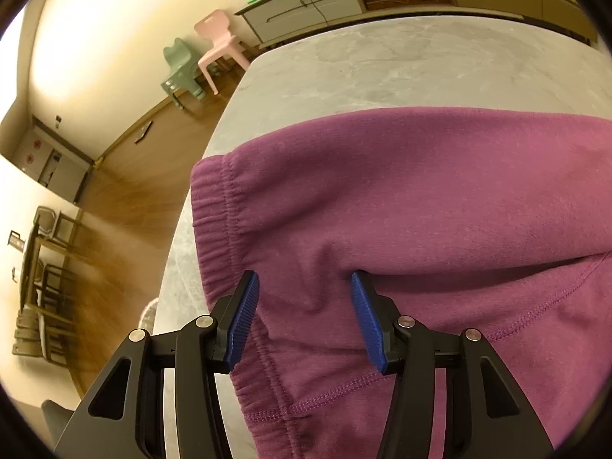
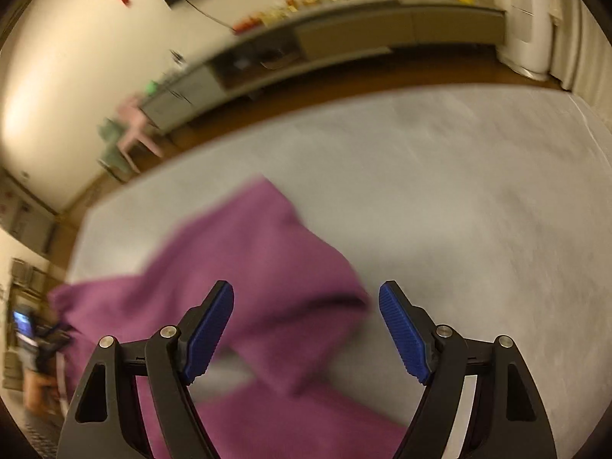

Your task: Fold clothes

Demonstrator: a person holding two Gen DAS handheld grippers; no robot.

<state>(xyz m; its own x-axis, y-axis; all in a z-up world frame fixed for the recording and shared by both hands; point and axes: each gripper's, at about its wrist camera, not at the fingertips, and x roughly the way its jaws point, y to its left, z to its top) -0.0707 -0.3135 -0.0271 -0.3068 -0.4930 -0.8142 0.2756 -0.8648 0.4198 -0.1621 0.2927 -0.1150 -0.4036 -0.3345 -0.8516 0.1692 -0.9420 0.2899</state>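
Purple sweatpants [image 1: 401,191] lie on a grey table [image 1: 420,65], the ribbed waistband [image 1: 214,206] near the table's left edge. My left gripper [image 1: 304,287] is open, its blue pads either side of a fabric ridge, just above the cloth and holding nothing. In the blurred right wrist view the sweatpants [image 2: 237,267] lie partly folded on the grey table [image 2: 459,191]. My right gripper [image 2: 306,298] is open and empty above the garment's right edge. The left gripper and the hand holding it [image 2: 34,344] show at the far left.
The table's left edge [image 1: 199,153] drops to a wooden floor. A pink chair [image 1: 218,42] and a green chair [image 1: 179,72] stand by the wall. A long low cabinet [image 1: 344,0] runs behind the table. Dark chairs [image 1: 42,287] stand at the left.
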